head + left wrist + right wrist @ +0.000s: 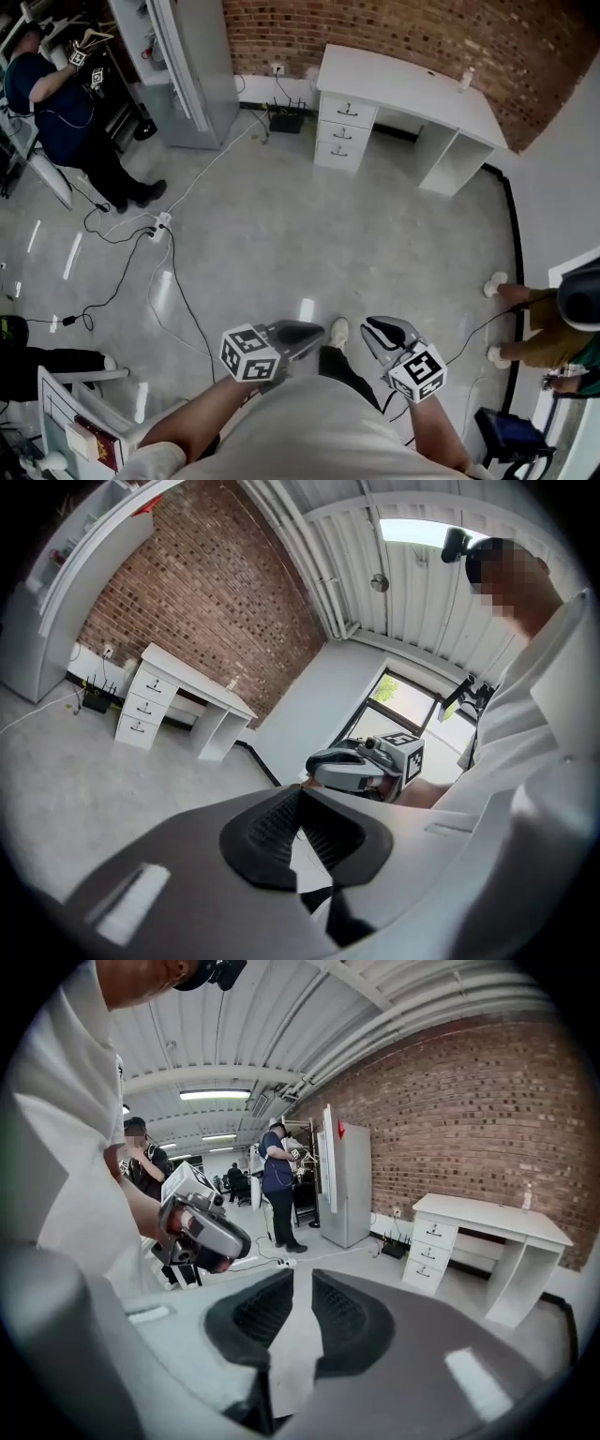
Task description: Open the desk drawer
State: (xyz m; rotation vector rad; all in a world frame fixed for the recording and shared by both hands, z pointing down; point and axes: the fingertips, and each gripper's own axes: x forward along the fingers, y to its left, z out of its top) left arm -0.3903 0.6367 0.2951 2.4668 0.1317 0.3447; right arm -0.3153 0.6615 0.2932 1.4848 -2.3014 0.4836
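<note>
1. The white desk stands against the brick wall, far across the floor from both grippers, and its three drawers are all pushed in
2. Left gripper: jaws together, nothing between them
3. Right gripper: jaws slightly apart, holding nothing

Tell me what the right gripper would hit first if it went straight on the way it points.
Probably the floor: the right gripper tilts downward, its open jaws frame only bare grey floor, and the desk stands far beyond. Depth is hard to judge.
</note>
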